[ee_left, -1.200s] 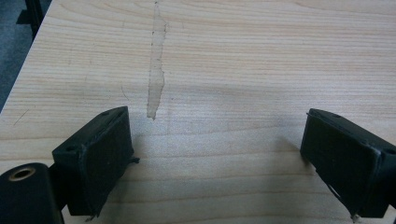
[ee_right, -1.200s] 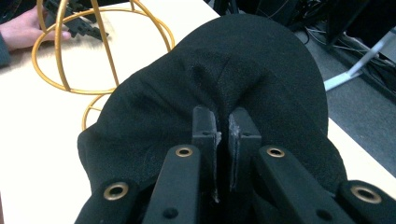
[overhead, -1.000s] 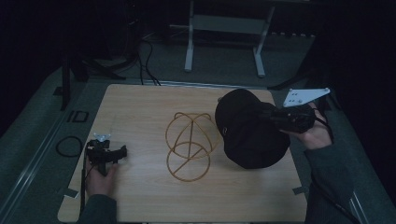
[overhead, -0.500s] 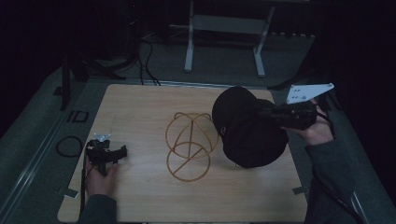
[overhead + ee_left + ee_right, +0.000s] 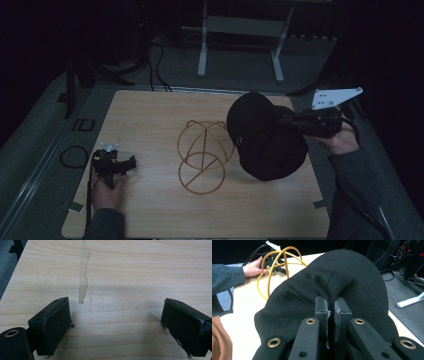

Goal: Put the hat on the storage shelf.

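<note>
A black cap hangs tilted over the right part of the wooden table. My right gripper comes in from the right and is shut on a pinched fold of its cloth. In the right gripper view the jaws stand close together with the cap bunched between them. Left of the cap, a yellow wire dome stand rests at the table's middle, close to the cap's edge. My left gripper lies near the table's left edge, open, with bare wood between its jaws.
A pale streak marks the wood ahead of the left gripper. Beyond the far edge a grey metal frame stands on the floor. A cable loop lies left of the table. The table's right edge runs under the right hand.
The right hand has shifted slightly up and to the right with the cap still gripped. The left gripper has stayed still.
</note>
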The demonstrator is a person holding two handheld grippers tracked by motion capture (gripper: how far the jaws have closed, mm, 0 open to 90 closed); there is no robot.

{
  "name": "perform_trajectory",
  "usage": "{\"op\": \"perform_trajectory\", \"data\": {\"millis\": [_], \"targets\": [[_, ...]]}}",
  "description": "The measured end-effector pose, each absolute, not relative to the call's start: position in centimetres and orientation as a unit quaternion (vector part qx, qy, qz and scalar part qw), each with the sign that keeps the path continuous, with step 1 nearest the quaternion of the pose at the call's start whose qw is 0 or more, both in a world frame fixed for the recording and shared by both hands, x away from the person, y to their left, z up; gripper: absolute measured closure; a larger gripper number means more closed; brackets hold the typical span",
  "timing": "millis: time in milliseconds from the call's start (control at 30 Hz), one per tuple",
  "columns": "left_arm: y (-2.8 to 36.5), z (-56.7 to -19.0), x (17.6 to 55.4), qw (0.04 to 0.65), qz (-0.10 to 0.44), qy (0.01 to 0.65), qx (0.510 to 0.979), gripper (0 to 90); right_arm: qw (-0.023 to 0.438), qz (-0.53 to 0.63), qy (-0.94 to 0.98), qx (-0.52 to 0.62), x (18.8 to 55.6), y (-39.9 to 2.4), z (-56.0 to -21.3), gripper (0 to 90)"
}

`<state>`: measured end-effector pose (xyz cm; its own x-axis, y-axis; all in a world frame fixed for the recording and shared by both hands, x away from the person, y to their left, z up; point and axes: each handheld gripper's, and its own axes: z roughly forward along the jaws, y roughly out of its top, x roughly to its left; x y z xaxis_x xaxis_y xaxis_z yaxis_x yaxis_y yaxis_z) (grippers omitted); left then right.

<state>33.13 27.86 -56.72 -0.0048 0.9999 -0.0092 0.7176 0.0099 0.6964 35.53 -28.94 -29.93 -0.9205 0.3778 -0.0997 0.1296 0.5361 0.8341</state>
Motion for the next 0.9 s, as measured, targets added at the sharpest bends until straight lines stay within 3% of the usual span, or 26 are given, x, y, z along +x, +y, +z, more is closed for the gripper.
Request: {"op": "perform_trajectory", "data": {"millis": [900], "targets": [[27.9, -56.7, 33.1, 0.268, 0.263, 0.658, 0.653, 8.7, 0.136, 0.452, 0.875, 0.108, 35.1, -26.9, -27.2, 83.5]]}}
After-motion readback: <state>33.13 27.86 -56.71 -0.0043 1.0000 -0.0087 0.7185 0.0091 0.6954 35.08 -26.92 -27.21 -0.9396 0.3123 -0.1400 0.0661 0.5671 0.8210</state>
